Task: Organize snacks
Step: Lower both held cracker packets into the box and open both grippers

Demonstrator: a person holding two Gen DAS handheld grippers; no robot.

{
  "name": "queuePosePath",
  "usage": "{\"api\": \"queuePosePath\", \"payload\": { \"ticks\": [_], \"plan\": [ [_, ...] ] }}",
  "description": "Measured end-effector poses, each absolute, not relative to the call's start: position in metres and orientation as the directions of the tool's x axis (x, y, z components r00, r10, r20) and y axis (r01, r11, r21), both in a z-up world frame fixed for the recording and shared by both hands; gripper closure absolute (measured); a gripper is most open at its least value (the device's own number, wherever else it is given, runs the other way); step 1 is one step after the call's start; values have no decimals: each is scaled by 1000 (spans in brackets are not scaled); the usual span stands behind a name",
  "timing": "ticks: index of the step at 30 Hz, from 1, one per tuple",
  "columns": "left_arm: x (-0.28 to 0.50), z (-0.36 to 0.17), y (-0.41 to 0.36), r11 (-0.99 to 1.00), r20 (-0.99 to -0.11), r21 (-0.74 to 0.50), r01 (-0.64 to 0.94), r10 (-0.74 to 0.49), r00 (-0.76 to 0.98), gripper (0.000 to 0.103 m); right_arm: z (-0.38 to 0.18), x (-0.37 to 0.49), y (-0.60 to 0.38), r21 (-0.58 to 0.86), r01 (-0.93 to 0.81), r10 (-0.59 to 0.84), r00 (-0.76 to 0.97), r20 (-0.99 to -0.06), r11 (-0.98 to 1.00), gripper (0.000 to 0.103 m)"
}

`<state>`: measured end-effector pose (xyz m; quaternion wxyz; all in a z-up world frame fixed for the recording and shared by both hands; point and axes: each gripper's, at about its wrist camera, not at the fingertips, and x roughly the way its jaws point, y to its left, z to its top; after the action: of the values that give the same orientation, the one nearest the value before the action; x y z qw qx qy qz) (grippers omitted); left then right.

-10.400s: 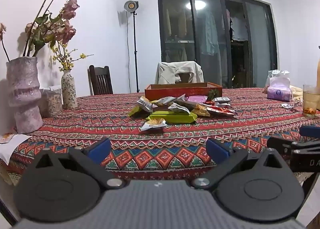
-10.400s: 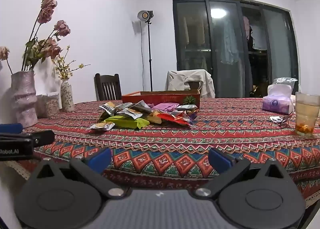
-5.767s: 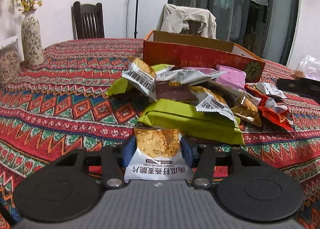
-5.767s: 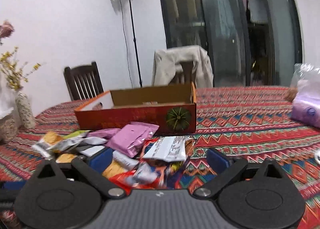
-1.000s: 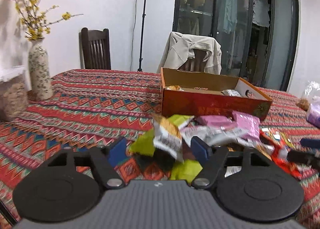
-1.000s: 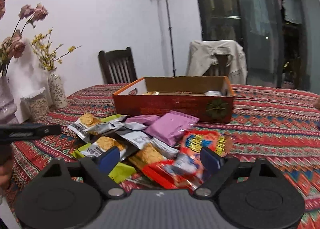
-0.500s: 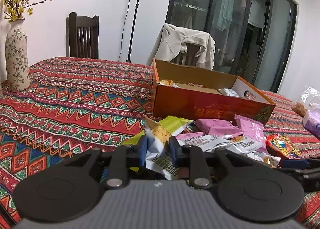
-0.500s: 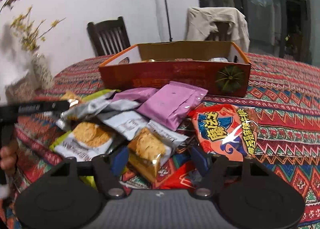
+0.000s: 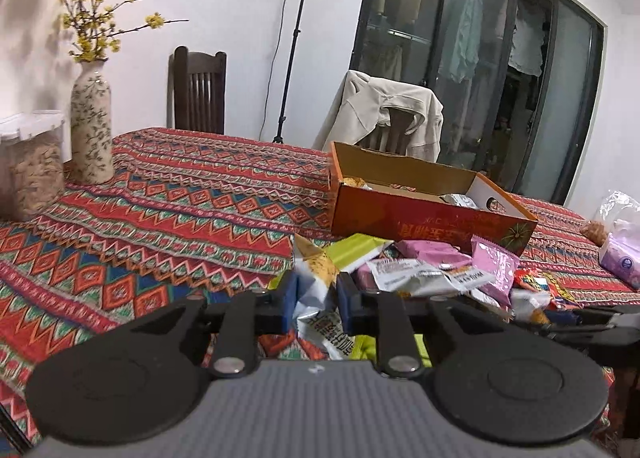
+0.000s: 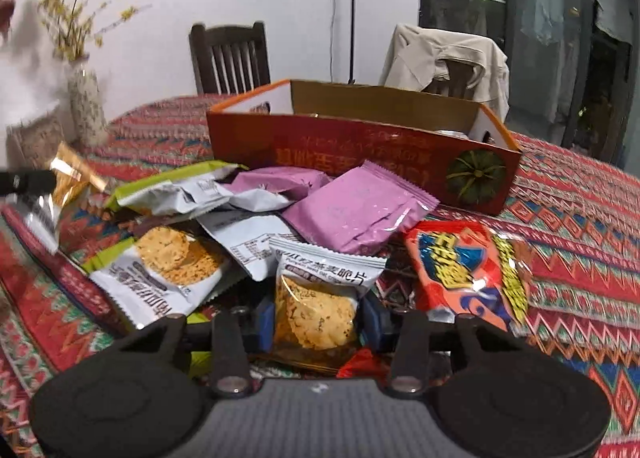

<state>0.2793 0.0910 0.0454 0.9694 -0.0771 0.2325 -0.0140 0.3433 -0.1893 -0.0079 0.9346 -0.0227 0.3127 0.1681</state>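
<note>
Since half a second ago the left gripper (image 9: 316,296) has lifted a little with its cracker packet (image 9: 320,290), and the right gripper (image 10: 316,316) has closed in on a second cracker packet (image 10: 320,298) at the near edge of the pile; a second ago both sets of fingers were spread. Now the left fingers (image 9: 289,294) pinch their crumpled packet, held up just above the heap. The right fingers (image 10: 264,318) sit against both sides of their packet, seemingly pinching it, though it looks not yet lifted.

The foil is slick and the left grip bites only the packet's crumpled middle, so it could slide out on the way to the orange box (image 9: 424,214) at the far side. The right packet lies under the edge of a white wrapper and beside the red bag (image 10: 468,266); lifting it may drag neighbours across the counter (image 9: 180,198).

The left view looks into the box and shows a few packets already inside; the right view sees mainly its front wall, but lays out the heap clearly, pink packets (image 10: 356,210) included.
</note>
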Motion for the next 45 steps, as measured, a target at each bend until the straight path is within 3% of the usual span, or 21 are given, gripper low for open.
{"api": "queuePosePath", "payload": {
  "ticks": [9,18,24,30,37,45],
  "plan": [
    [247,61,66,990,-428,-141,13,-73,901,81,28,299,-216,141,-351,374,801,-468,926,61],
    [249,73,43,989,-434,-142,46,-104,895,81,38,280,-240,191,-372,418,803,-425,908,61],
    [324,107,30,977,-424,-161,144,-200,883,81,58,305,-258,242,-433,495,785,-372,868,61],
    [453,140,8,971,-453,-154,184,-234,860,81,113,377,-268,157,-480,504,801,-324,863,61],
    [608,116,-12,970,-581,-227,90,-209,787,81,132,541,-263,225,-467,515,721,-464,855,60],
    [706,45,-4,956,-692,-291,-45,-178,700,80,54,703,-225,173,-335,349,589,-729,926,60]
  ]
}}
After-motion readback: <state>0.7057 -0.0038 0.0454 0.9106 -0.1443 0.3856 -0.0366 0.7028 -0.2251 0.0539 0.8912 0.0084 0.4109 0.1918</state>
